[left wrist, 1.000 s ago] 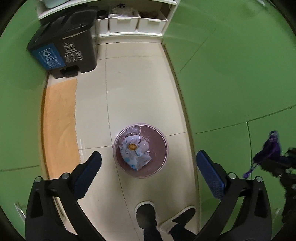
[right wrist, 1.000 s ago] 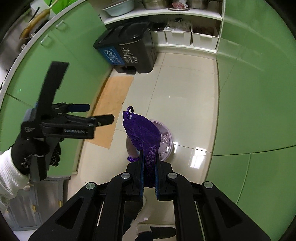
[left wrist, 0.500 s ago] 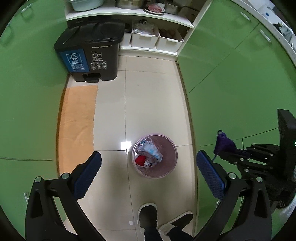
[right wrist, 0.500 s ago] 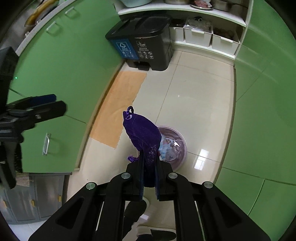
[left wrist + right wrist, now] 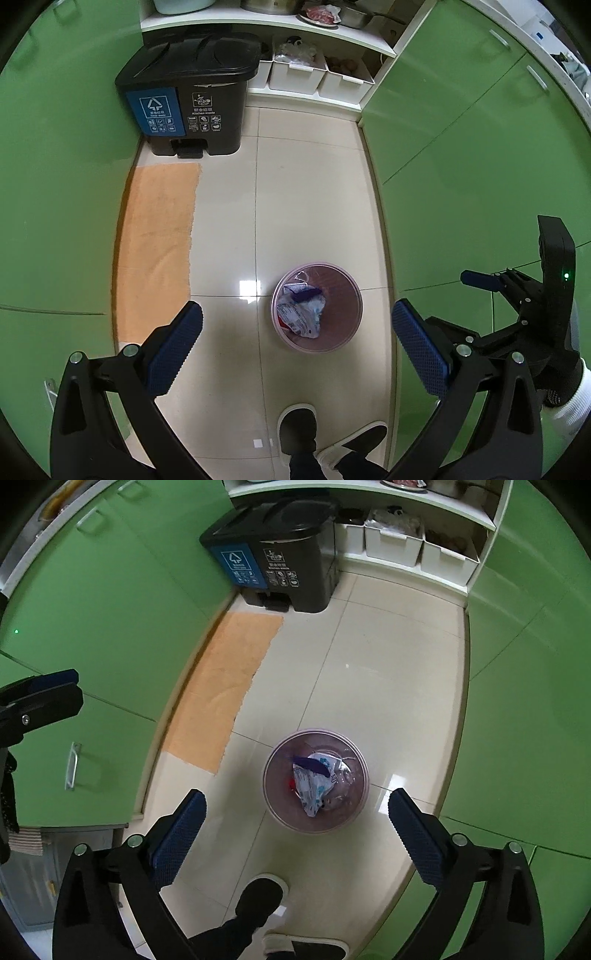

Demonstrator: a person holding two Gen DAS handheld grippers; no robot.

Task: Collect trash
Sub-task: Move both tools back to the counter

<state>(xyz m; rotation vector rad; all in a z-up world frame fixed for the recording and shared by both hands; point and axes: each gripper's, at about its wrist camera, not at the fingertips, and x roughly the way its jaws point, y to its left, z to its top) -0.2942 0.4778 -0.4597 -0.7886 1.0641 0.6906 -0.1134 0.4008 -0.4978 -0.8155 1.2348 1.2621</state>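
Observation:
A small pink round bin stands on the tiled floor, also in the right wrist view. It holds crumpled white and blue wrappers and a purple bag on top, which also shows in the left wrist view. My left gripper is open and empty, high above the floor to the left of the bin. My right gripper is open and empty, high above the bin. It shows at the right edge of the left wrist view.
A black two-part pedal bin stands at the far end by an orange mat. White storage boxes sit under a shelf. Green cabinets line both sides. The person's slippered feet are just below.
My right gripper has opened and let go of the purple bag, which now lies in the pink bin. Both grippers have risen and tilted further forward.

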